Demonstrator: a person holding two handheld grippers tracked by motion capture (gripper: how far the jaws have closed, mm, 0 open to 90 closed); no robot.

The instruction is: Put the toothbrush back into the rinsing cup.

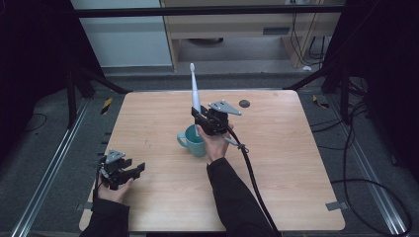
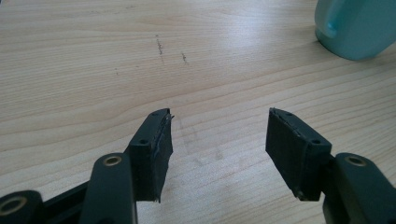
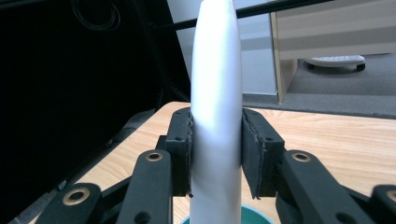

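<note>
A teal mug (image 1: 192, 140) stands near the middle of the wooden table (image 1: 148, 108), its handle turned to the left. My right gripper (image 1: 201, 117) hovers just over the mug's rim, shut on a white toothbrush (image 1: 195, 89) held upright, head at the top. In the right gripper view the toothbrush handle (image 3: 217, 121) is squeezed between both pads, with the mug rim (image 3: 257, 218) right below. My left gripper (image 1: 136, 170) rests low at the table's front left, open and empty. In the left gripper view the mug (image 2: 357, 25) sits far off at the upper right.
A small dark round disc (image 1: 244, 103) lies on the table near its far edge, right of centre. The right gripper's cable (image 1: 252, 173) trails over the table towards the front. Metal frame rails (image 1: 54, 163) run along both sides of the table.
</note>
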